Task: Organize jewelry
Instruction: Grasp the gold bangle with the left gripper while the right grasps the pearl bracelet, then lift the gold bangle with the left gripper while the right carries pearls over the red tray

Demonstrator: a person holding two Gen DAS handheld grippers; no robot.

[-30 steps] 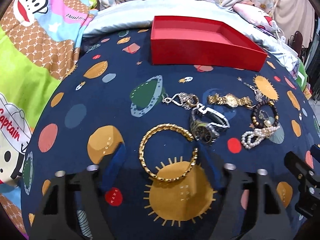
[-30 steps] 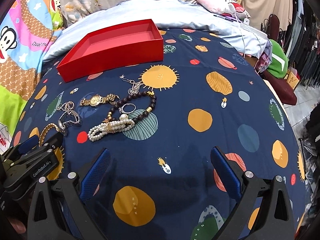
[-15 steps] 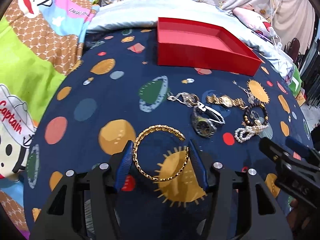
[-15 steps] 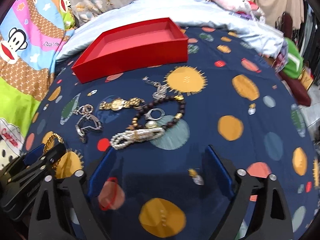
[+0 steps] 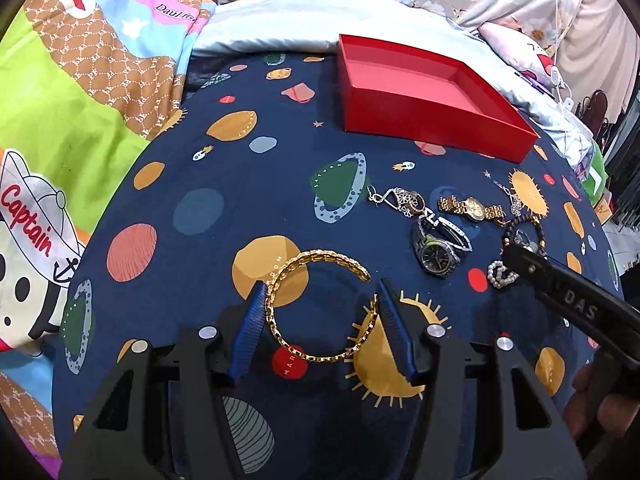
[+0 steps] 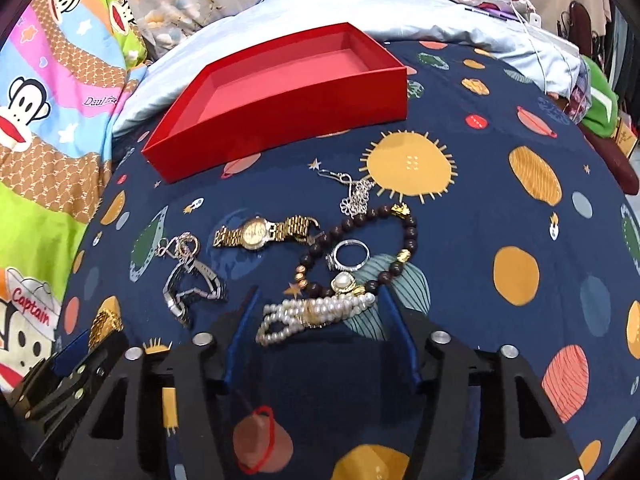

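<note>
**Both grippers parked over bracelets, nothing grabbed yet**

The gold chain bangle [image 5: 320, 308] is straddled by the left gripper [image 5: 320, 320], jaws spread wide, pads just beside the links; the pearl bracelet [image 6: 312, 312] is bracketed by the right gripper [image 6: 320, 320], jaws also apart; both pieces are lying on the planet-print sheet [image 6: 480, 220]; the red box [image 6: 280, 92] is sat well beyond.

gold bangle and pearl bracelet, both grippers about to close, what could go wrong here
The gold bangle is an open ring, so the left gripper may squeeze it and make it slip out. The pearl bracelet touches the dark bead bracelet, so the right gripper might drag that along.
</note>
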